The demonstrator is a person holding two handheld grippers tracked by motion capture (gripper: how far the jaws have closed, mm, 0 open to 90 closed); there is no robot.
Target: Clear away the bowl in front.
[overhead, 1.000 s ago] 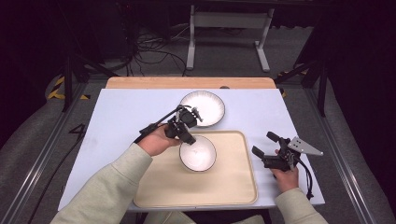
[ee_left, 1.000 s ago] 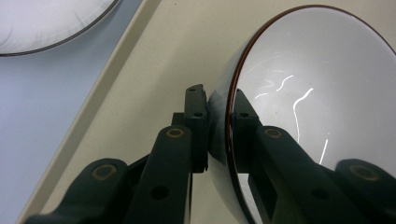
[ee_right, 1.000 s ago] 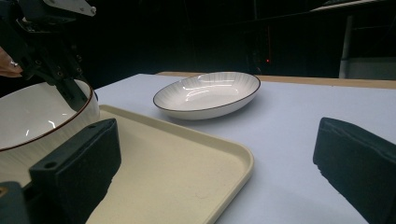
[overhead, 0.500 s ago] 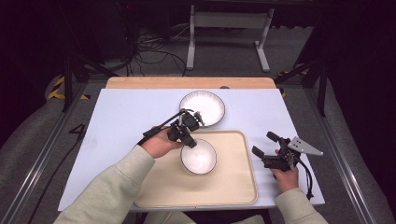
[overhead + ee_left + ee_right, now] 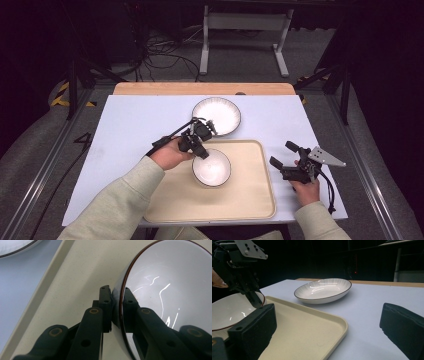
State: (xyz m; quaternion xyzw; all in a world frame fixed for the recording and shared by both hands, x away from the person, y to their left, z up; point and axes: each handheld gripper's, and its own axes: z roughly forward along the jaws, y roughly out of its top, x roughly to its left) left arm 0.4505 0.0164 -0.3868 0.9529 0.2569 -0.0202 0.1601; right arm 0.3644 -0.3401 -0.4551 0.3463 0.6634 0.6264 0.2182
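Matte cream tray; left gripper pinching glossy round bowl rim.

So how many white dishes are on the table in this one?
2. A round white bowl with a dark rim sits on the beige tray, its rim pinched by the left gripper; a wider white ribbed dish lies on the table beyond.

A pale blue-white surface stands on a grey floor, with a wooden strip running along its far edge. Beyond that edge, on the floor, lies a tangle of dark cables to the left, and a white metal stand stands further right. A patch of yellow-and-black tape marks the floor near the far left corner, and a metal rail runs along the left side.
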